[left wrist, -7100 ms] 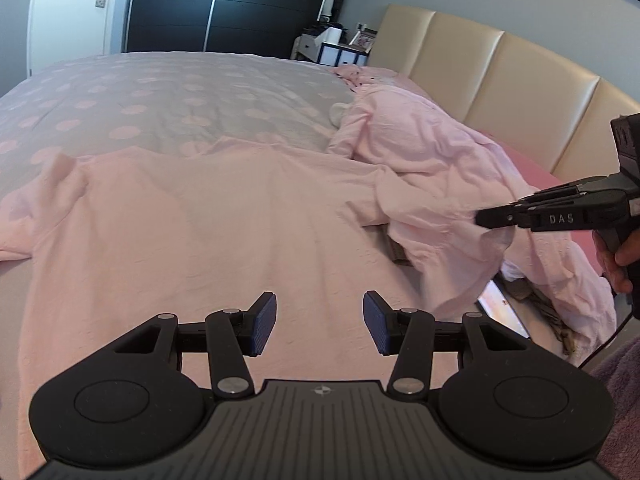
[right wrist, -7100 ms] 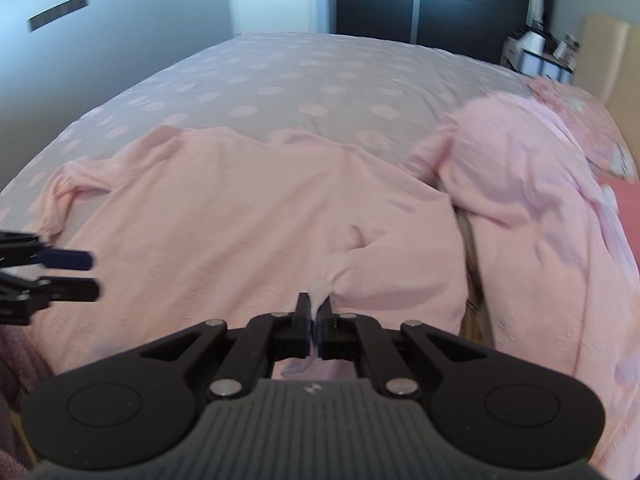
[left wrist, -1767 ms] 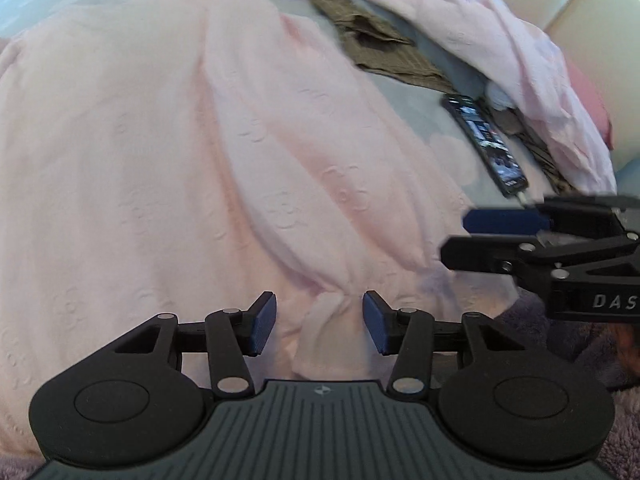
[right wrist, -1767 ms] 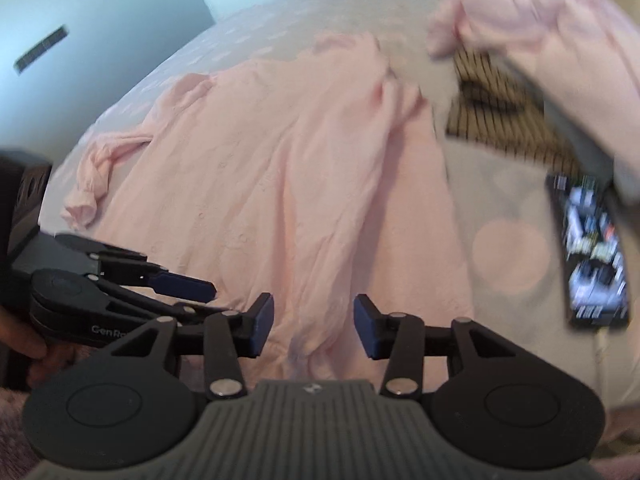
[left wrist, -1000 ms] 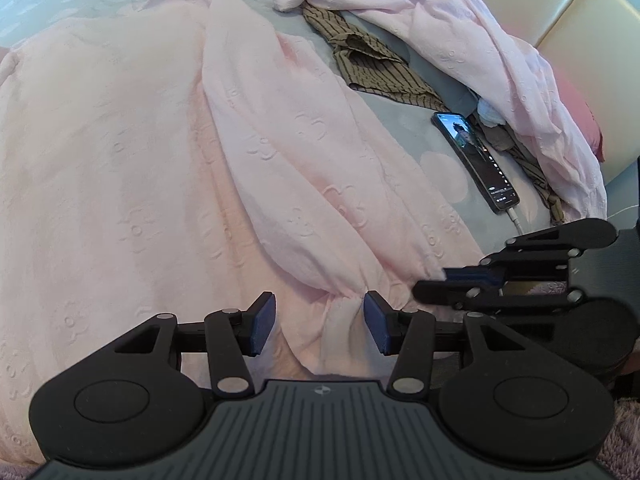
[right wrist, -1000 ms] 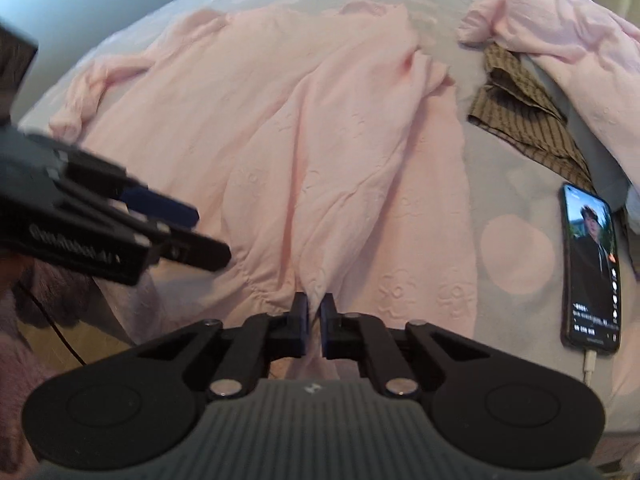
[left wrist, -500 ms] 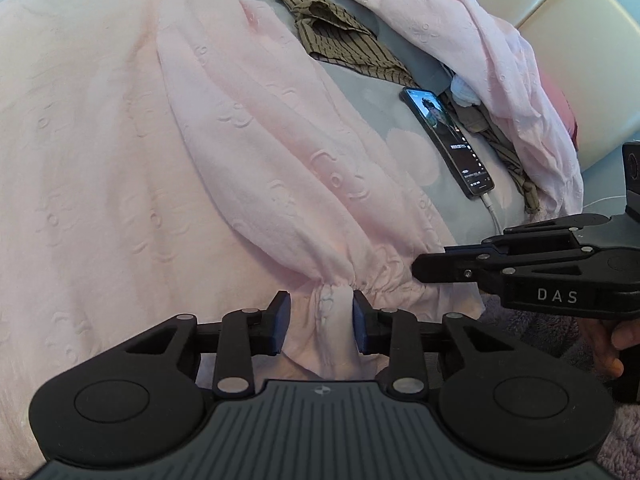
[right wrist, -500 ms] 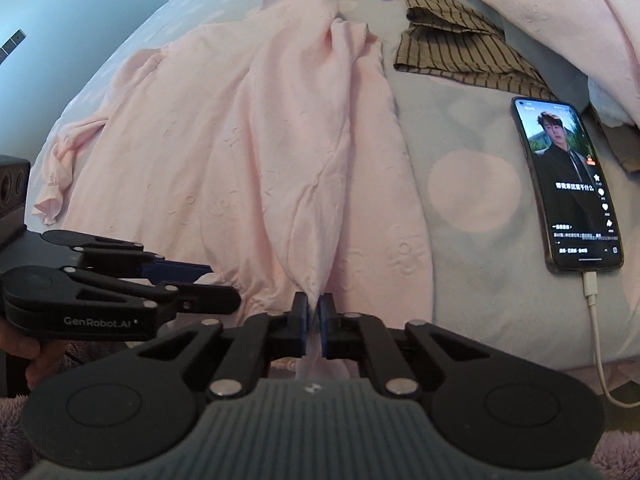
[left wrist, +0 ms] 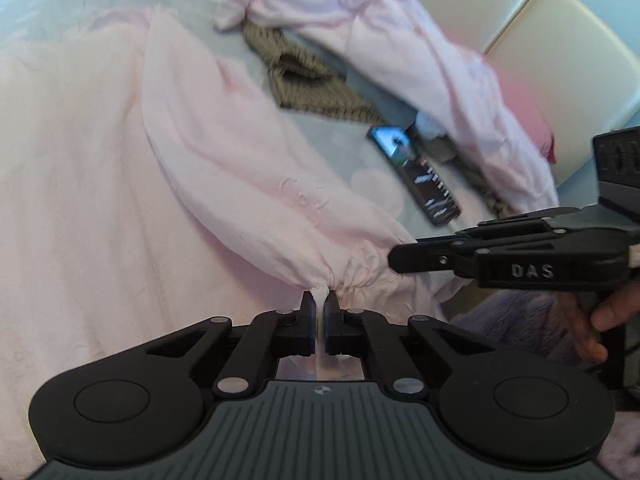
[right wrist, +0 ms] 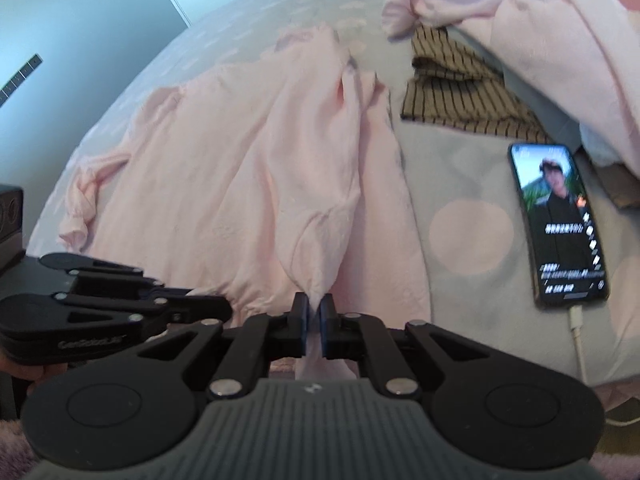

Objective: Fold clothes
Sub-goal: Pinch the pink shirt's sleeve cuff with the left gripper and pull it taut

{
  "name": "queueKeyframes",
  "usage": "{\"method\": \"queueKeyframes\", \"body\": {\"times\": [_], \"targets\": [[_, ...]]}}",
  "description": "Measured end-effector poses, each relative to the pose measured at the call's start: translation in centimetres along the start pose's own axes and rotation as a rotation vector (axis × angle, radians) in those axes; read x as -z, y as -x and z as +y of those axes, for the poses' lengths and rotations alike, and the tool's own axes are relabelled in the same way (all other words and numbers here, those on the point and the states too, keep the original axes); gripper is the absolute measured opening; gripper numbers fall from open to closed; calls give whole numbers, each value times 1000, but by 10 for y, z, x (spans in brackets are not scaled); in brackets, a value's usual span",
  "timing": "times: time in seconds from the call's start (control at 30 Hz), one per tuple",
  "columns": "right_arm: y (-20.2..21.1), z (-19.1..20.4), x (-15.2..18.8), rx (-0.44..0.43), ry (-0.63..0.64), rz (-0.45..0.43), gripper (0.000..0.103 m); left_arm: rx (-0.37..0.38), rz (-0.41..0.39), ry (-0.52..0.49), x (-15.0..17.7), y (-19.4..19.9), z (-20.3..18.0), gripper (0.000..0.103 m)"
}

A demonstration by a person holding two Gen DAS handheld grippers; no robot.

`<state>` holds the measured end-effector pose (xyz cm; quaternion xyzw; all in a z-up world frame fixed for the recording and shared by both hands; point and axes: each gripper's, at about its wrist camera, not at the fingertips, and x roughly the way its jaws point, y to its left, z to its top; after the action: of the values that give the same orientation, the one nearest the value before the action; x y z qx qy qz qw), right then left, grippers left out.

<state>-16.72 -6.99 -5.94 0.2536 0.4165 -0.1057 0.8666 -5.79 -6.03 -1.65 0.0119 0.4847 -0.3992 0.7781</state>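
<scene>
The pink top (right wrist: 256,168) lies spread on the bed (right wrist: 472,232), its near hem at the bed's front edge. The left gripper (left wrist: 319,304) has its jaws clamped on a gathered bunch of the hem, with fabric pinched between the pads and a fold rising from that point across the garment. The right gripper (right wrist: 314,306) has its jaws clamped on another bunch of the same hem, just beside the first, and a ridge of cloth runs from it toward the neckline. In the left wrist view the right gripper (left wrist: 400,258) enters from the right, held by a hand (left wrist: 592,312); in the right wrist view the left gripper (right wrist: 222,308) enters from the left. One sleeve (right wrist: 86,196) lies crumpled at the far left of the garment. Beside the top, toward the headboard (left wrist: 540,40), lies a striped brown garment (right wrist: 460,100), partly under a second pink garment (right wrist: 540,20). A phone (right wrist: 560,224) with a lit screen rests on the bedcover near the front edge, with a cable (right wrist: 578,336) plugged into its near end. Both views are slightly blurred.
</scene>
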Motion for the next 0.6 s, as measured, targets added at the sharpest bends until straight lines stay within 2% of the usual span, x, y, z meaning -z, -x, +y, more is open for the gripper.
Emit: {"method": "queueKeyframes", "body": {"times": [0.13, 0.23, 0.37, 0.47, 0.53, 0.6], "targets": [[32, 2, -26, -20, 30, -60, 7, 12, -70, -6, -12, 29, -20, 1], [58, 1, -37, -22, 54, -94, 7, 25, -72, -46, -19, 46, -44, 1], [65, -13, -30, 32, 49, -75, 4, 16, -26, -58, -16, 36, -56, 1], [56, -28, -16, 62, 14, -36, 3, 19, 49, -17, -6, 16, -45, 1], [46, -36, -7, 64, -22, -18, 3, -11, 90, 6, 4, 2, -34, 1], [36, -37, -2, 55, -28, -7, 10, -19, 123, 55, 12, -8, -21, 1]]}}
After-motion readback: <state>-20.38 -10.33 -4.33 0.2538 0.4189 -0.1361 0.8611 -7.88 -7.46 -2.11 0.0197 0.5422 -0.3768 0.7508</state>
